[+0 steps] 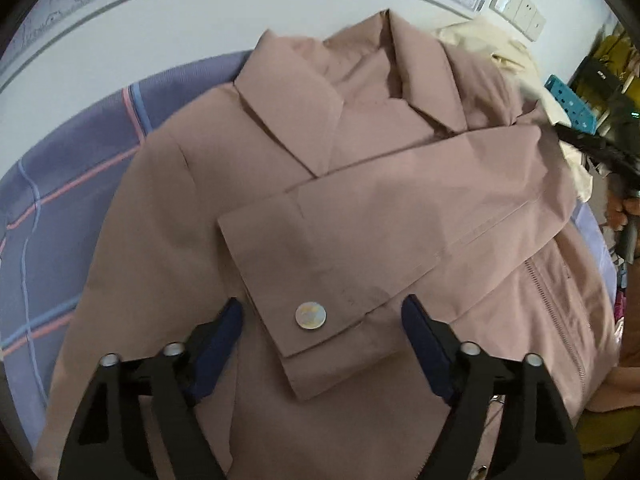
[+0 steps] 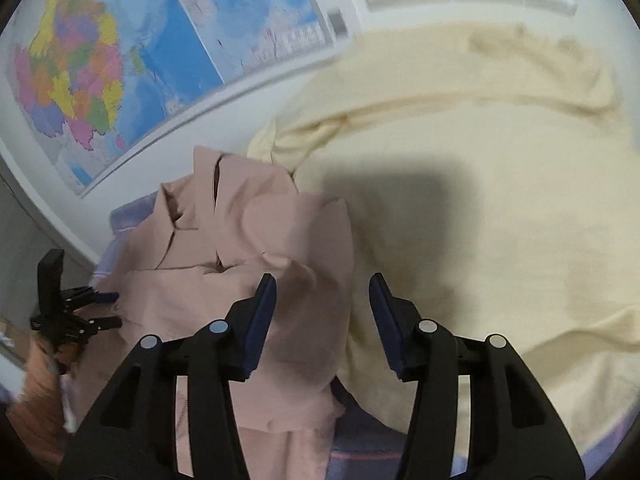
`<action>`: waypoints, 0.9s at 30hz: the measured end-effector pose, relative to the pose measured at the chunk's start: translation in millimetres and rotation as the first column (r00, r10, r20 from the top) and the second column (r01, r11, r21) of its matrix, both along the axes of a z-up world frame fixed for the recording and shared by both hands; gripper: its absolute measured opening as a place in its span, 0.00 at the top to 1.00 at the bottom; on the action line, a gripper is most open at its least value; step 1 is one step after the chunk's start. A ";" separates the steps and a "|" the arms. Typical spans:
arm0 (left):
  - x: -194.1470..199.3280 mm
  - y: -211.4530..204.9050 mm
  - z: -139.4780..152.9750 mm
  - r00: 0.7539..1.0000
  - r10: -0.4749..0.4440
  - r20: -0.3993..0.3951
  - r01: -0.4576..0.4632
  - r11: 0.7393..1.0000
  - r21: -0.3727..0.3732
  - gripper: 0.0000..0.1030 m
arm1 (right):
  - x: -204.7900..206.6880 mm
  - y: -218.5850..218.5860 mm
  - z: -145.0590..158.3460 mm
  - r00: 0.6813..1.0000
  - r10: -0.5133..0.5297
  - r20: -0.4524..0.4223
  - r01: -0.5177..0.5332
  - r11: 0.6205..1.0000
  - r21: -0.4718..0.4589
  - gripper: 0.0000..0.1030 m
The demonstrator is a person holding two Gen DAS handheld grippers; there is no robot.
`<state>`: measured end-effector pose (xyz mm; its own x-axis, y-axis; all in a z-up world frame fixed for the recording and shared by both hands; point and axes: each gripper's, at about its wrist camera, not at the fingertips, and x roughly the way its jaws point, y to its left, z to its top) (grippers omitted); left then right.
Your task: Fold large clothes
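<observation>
A dusty-pink jacket (image 1: 360, 208) lies front up on the bed, its collar (image 1: 288, 120) toward the wall. One sleeve is folded across the chest, and its cuff (image 1: 280, 264) carries a pearly button (image 1: 310, 314). My left gripper (image 1: 322, 320) hovers open over that cuff, one finger on each side and neither pad touching the cloth. In the right wrist view the jacket (image 2: 248, 240) is rumpled at the shoulder. My right gripper (image 2: 322, 308) stands open above its edge, gripping nothing. The left gripper (image 2: 116, 310) shows at the far left, held by a hand.
A cream garment (image 2: 480, 220) lies spread beside the jacket, against the wall. A purple plaid sheet (image 1: 72, 168) covers the bed. A map (image 2: 100, 72) and wall sockets (image 1: 520, 8) are on the white wall. A teal crate (image 1: 572, 108) stands at the right.
</observation>
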<state>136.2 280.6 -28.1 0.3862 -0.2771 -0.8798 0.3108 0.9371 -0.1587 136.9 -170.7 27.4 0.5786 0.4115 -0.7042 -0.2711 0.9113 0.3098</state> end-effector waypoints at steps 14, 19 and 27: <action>-110.7 92.8 78.5 0.905 0.284 0.318 -0.314 0.948 0.049 0.22 | -47.8 180.4 -51.1 0.872 0.482 -0.089 -0.490 0.862 -0.128 0.54; -160.2 140.7 63.6 0.876 0.393 0.280 -0.427 0.901 0.072 0.19 | -43.6 187.2 -61.9 0.874 0.467 -0.136 -0.480 0.873 -0.089 0.51; -189.2 165.8 27.2 0.867 0.447 0.219 -0.460 0.888 0.008 0.24 | -103.4 251.1 -25.1 0.711 0.702 -0.032 -0.702 0.712 -0.003 0.41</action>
<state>-53.0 446.4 -0.9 0.6299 0.0216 -0.7764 -0.1314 0.9882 -0.0791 33.5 80.4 2.4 0.1082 0.6818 -0.7235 -0.8267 0.4659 0.3154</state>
